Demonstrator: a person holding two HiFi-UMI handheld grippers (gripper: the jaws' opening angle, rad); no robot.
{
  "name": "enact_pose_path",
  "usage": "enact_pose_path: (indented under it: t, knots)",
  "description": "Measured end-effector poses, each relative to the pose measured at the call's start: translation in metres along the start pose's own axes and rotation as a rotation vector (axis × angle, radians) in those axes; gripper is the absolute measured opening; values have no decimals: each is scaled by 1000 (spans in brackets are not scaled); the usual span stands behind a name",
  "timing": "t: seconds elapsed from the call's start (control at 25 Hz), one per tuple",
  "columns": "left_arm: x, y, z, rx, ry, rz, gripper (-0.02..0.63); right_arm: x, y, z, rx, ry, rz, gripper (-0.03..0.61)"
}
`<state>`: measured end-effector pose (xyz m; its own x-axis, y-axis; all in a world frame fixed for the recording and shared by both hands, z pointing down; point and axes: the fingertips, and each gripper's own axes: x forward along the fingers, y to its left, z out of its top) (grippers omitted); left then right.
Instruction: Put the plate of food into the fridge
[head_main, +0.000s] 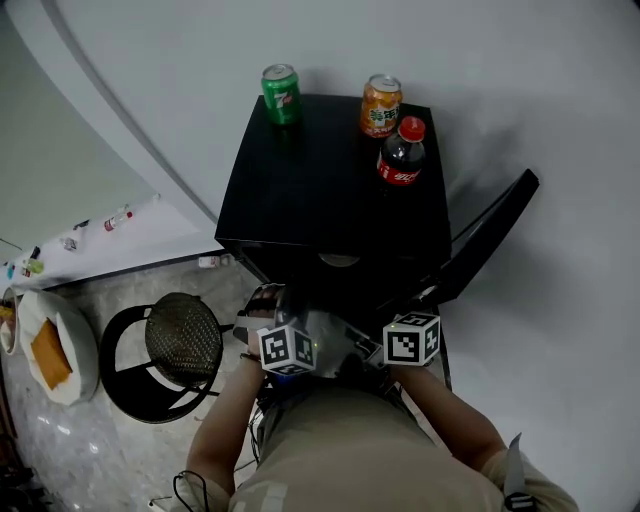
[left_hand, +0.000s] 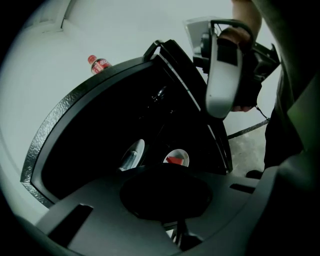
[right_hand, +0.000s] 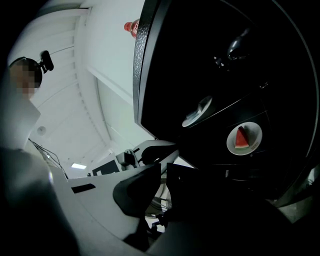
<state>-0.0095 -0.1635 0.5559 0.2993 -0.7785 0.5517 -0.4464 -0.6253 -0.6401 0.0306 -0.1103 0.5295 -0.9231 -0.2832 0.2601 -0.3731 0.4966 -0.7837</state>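
The black mini fridge (head_main: 330, 190) stands in front of me with its door (head_main: 495, 235) swung open to the right. Inside it, on a dark shelf, sits a white plate (right_hand: 244, 139) with a red watermelon slice; the plate (left_hand: 176, 158) also shows in the left gripper view. My left gripper (head_main: 270, 300) and right gripper (head_main: 412, 330) hang side by side just in front of the opening, apart from the plate. The left gripper (left_hand: 167, 195) is shut with nothing in it. The right gripper (right_hand: 162, 175) has its jaws together save for a thin slit, and holds nothing.
A green can (head_main: 281, 94), an orange can (head_main: 381, 105) and a cola bottle (head_main: 402, 152) stand on the fridge top. A second white dish (right_hand: 198, 111) lies on a higher shelf. A black round stool (head_main: 180, 345) and a bowl of bread (head_main: 55, 350) are at the left.
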Motion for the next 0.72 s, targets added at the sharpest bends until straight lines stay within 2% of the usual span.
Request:
enact_pose_path:
  t: [0.2,0.44,0.72]
  knots:
    - [-15,0,5,-29,43,60,9,-9,4,-3,4,32,46,44]
    - [-35,-14,-10,-76,112,72,9,-9,10,-17,6,79,93,43]
    - [-44,-21,1,-111,86,67,9,-16,19,-25,-20,78,90,34]
